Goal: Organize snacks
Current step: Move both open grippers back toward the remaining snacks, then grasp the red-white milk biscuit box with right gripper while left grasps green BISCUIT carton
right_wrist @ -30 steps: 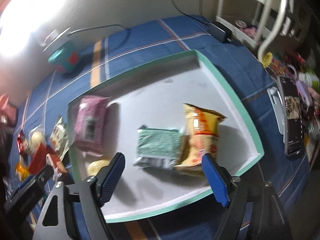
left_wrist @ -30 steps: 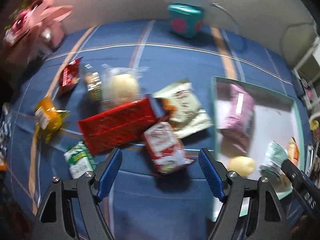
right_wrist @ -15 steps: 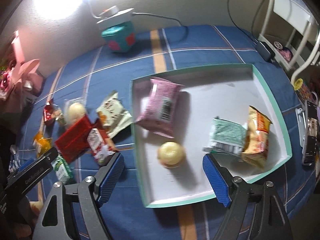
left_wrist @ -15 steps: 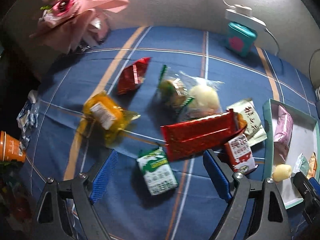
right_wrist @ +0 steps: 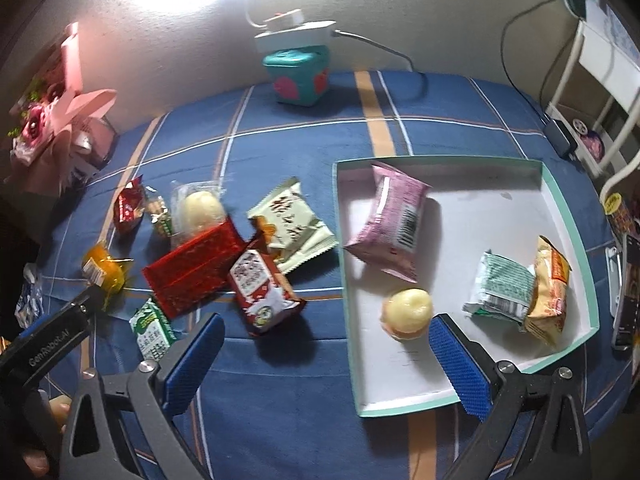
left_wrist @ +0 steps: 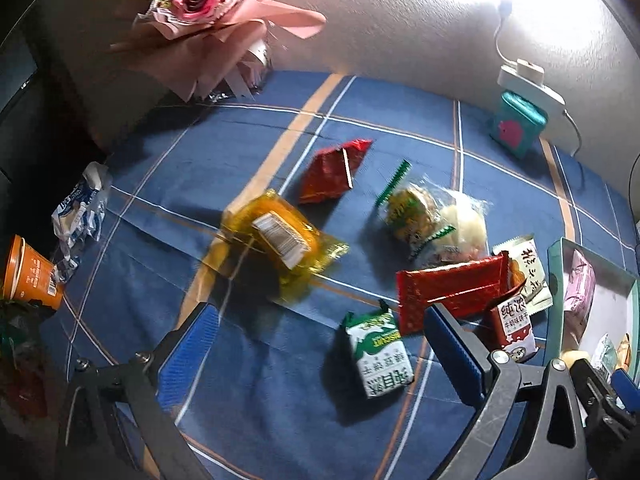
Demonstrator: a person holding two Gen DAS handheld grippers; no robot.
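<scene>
Loose snacks lie on the blue checked cloth: a yellow packet (left_wrist: pixel 280 244), a small red packet (left_wrist: pixel 332 172), a long red packet (left_wrist: pixel 452 292), a red-and-white packet (right_wrist: pixel 260 284), a cream packet (right_wrist: pixel 292 224) and a green-and-white packet (left_wrist: pixel 378 356). The white tray with a teal rim (right_wrist: pixel 440 400) holds a pink packet (right_wrist: pixel 394 228), a pale round bun (right_wrist: pixel 406 310), a grey-green packet (right_wrist: pixel 502 292) and an orange-yellow packet (right_wrist: pixel 546 288). My left gripper (left_wrist: pixel 320 356) hovers above the green-and-white packet, jaws opening and holding nothing. My right gripper (right_wrist: pixel 328 360) hangs over the tray's left edge, jaws opening, also holding nothing.
A teal box with pink spots (right_wrist: pixel 298 76) and a white power strip stand by the back wall. A pink bouquet (left_wrist: pixel 208 12) fills the far left corner. An orange cup (left_wrist: pixel 28 276) and a crumpled wrapper (left_wrist: pixel 80 212) sit at the left edge, a phone (right_wrist: pixel 628 292) at the right.
Both grippers have swung left across the cloth, and both pairs of jaws have spread wider. The right one has left the tray's middle for its left edge.
</scene>
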